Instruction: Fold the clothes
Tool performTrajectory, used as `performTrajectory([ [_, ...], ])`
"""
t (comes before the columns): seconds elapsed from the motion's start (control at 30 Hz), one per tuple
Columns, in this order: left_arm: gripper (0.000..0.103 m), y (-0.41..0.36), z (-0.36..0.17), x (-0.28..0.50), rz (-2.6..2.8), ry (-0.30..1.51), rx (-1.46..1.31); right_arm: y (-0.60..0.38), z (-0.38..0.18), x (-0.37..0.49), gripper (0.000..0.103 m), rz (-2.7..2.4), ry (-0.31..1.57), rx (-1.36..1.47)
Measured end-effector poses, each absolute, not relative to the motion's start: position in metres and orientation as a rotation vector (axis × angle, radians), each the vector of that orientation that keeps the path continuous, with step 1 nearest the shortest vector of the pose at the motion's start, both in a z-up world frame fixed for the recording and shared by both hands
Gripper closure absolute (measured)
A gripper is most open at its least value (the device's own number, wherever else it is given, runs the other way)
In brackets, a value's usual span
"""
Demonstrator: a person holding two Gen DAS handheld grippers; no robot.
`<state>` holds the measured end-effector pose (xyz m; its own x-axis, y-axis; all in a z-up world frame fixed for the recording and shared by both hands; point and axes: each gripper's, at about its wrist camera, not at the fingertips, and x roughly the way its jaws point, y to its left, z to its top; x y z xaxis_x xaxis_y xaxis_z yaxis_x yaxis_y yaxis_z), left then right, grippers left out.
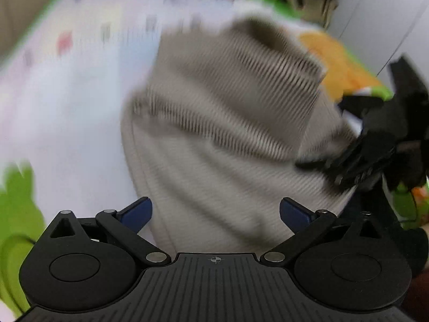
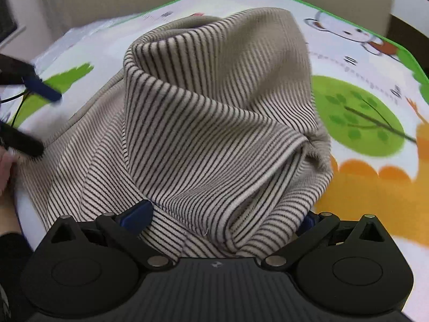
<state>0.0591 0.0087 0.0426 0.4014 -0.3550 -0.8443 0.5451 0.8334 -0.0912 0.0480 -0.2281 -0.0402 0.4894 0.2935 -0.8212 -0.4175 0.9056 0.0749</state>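
A beige garment with thin dark stripes (image 2: 214,123) lies bunched and partly folded on a colourful play mat (image 2: 375,174). It also shows, blurred, in the left wrist view (image 1: 228,123). My left gripper (image 1: 215,210) is open and empty, with its blue pads just above the near edge of the cloth. My right gripper (image 2: 228,218) stands wide open with a raised fold of the garment lying between its fingers; the right pad is mostly hidden by cloth. The right gripper also shows at the right edge of the left wrist view (image 1: 375,150).
The mat has a green border (image 2: 308,2) and cartoon prints: a tree (image 2: 359,115), a bear (image 2: 348,32), orange shapes. The left gripper's blue fingertip (image 2: 43,88) and a hand appear at the left edge of the right wrist view. Beige walls lie beyond the mat.
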Motion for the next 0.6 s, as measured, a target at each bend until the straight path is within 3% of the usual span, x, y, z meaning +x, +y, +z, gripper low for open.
performTrajectory([
  [0.13, 0.000, -0.026, 0.057, 0.073, -0.560, 0.864, 0.229, -0.223, -0.042, 0.051, 0.000, 0.411, 0.981, -0.132],
  [0.33, 0.000, -0.074, 0.028, 0.110, -0.516, 0.896, 0.223, -0.221, -0.041, 0.058, 0.000, 0.408, 0.990, -0.131],
  [0.6, 0.001, 0.044, 0.037, 0.191, 0.139, 0.689, 0.298, -0.216, -0.042, 0.059, 0.000, 0.402, 0.973, -0.151],
])
